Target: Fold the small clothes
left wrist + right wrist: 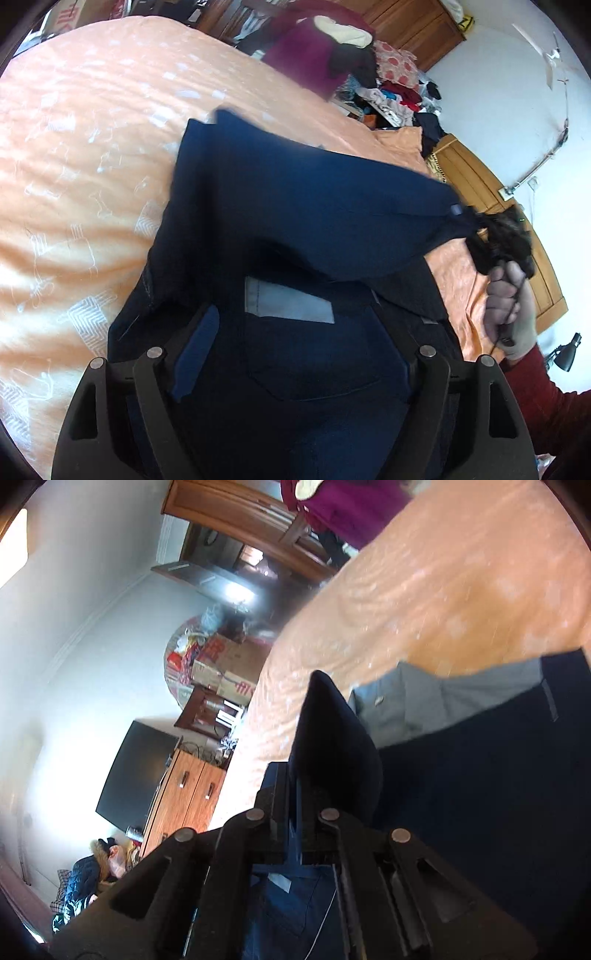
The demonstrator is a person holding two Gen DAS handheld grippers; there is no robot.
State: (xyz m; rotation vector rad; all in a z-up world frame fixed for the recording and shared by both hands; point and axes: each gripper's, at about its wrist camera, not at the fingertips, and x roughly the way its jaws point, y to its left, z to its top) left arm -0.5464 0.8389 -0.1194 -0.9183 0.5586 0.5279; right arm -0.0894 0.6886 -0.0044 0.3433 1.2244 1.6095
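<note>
A navy blue garment [303, 206] with a pale label lies on the orange bedsheet [85, 155], one side lifted and stretched to the right. My left gripper [291, 332] stands open, jaws wide; the cloth lies across them and hides the right finger, while the blue left pad [197, 350] shows. At the right, my right gripper [498, 236], held by a hand [509, 306], pinches the garment's raised corner. In the right wrist view the right gripper [295, 779] is shut on a fold of the navy garment [332, 734]; grey lining [424, 701] shows beyond.
A maroon cloth [306, 51] and a heap of mixed clothes [391, 96] lie past the bed's far edge. A wooden headboard [476, 177] lines the right side. Off the bed stand cardboard boxes [229, 668], a wooden cabinet [184, 801] and a dark screen [136, 771].
</note>
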